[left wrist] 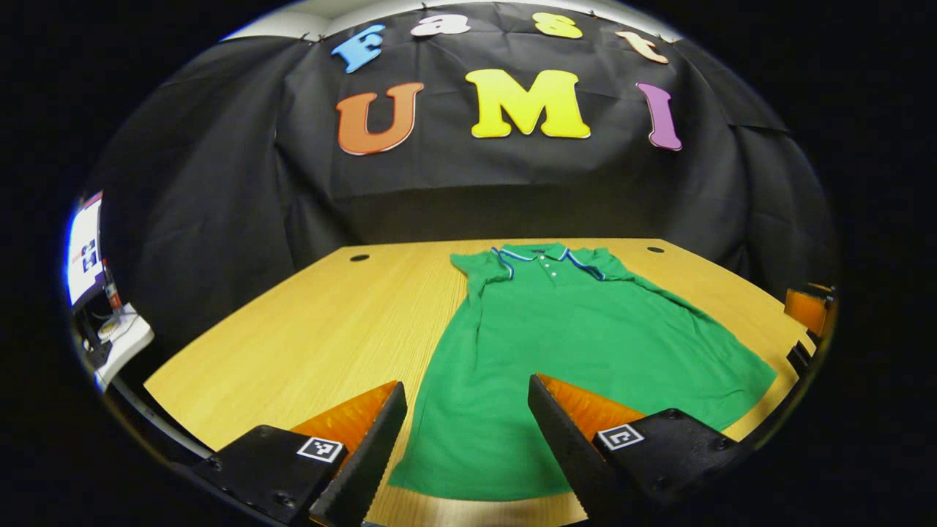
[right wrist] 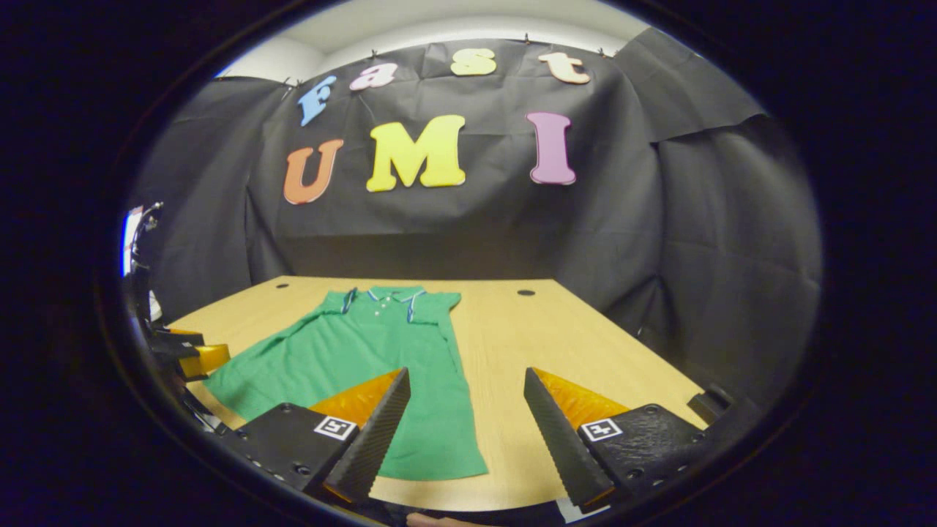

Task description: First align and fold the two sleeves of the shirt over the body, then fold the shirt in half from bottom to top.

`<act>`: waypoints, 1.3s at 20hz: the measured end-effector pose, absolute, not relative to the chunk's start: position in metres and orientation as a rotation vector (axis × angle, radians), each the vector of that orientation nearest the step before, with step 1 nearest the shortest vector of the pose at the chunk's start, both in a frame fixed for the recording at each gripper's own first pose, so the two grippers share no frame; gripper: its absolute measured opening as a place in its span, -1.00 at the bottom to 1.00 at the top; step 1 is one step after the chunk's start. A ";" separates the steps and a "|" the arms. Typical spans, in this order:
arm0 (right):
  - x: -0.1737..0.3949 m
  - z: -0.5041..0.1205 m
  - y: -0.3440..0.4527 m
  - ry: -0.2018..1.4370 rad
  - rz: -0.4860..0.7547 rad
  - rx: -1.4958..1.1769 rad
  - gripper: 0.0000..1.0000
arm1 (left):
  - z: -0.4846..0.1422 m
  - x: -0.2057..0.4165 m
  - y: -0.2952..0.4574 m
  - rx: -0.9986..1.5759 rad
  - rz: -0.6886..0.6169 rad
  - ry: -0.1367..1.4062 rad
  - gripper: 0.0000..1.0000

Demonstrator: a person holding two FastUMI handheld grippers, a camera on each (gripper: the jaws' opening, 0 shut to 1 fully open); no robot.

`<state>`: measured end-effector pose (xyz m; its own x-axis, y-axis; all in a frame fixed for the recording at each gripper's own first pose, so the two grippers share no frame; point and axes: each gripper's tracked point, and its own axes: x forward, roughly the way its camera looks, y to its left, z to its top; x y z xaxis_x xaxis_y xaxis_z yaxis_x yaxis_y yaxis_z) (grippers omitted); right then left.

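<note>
Green shirt partly hidden behind the spread fingers of the left gripper, near hem cut off by them. Lying flat on the wooden table, long axis running away from both grippers, collar at the far end toward the black wall, hem nearest. Ahead and to the left of the right gripper, likewise released and grasping nothing, its left finger covering part of the hem.

1. A black cloth wall hangs creased across the back of the booth and wraps round both sides.
2. A pale wall or ceiling strip shows above the cloth at the top of the frame.
3. A light wooden table fills the lower middle, with two dark round holes near its far corners.
4. A lit screen glows at the left edge.
</note>
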<state>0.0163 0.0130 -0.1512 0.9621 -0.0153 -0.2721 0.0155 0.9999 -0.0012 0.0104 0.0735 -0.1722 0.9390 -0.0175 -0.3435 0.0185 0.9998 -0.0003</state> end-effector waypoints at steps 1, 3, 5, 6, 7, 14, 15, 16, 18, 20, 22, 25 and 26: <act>0.016 -0.171 0.017 0.324 -0.007 -0.014 0.93 | -0.182 0.008 0.077 -0.006 -0.016 0.372 1.00; 0.013 -0.200 0.023 0.386 0.002 -0.025 0.92 | -0.195 0.005 0.086 -0.036 -0.013 0.406 1.00; 0.015 -0.218 0.021 0.436 0.000 -0.021 0.92 | -0.203 0.005 0.087 -0.063 -0.019 0.423 1.00; 0.015 -0.223 0.022 0.452 0.020 -0.006 0.92 | -0.205 0.005 0.088 -0.071 -0.022 0.429 1.00; 0.019 -0.218 0.025 0.452 0.032 0.014 0.93 | -0.210 0.005 0.087 -0.079 -0.020 0.446 1.00; 0.022 -0.224 0.040 0.452 0.110 0.048 0.49 | -0.211 0.008 0.093 -0.012 -0.003 0.435 0.62; 0.022 -0.226 0.045 0.461 0.130 0.056 0.34 | -0.211 0.009 0.090 -0.011 -0.009 0.435 0.52; 0.021 -0.228 0.044 0.450 0.140 0.068 0.04 | -0.212 0.011 0.088 -0.013 -0.014 0.435 0.26; 0.021 -0.228 0.048 0.447 0.164 0.087 -0.57 | -0.211 0.013 0.084 -0.023 -0.024 0.432 -0.23; 0.023 -0.228 0.044 0.454 0.159 0.106 -0.88 | -0.208 0.014 0.082 -0.051 -0.022 0.423 -0.72; 0.025 -0.226 0.043 0.467 0.152 0.113 -0.98 | -0.205 0.013 0.071 -0.077 -0.048 0.412 -0.87; 0.028 -0.209 0.042 0.438 0.163 0.087 -0.98 | -0.189 0.019 0.074 -0.056 -0.045 0.378 -0.88; 0.030 -0.202 0.042 0.422 0.166 0.080 -0.98 | -0.181 0.020 0.074 -0.057 -0.048 0.363 -0.88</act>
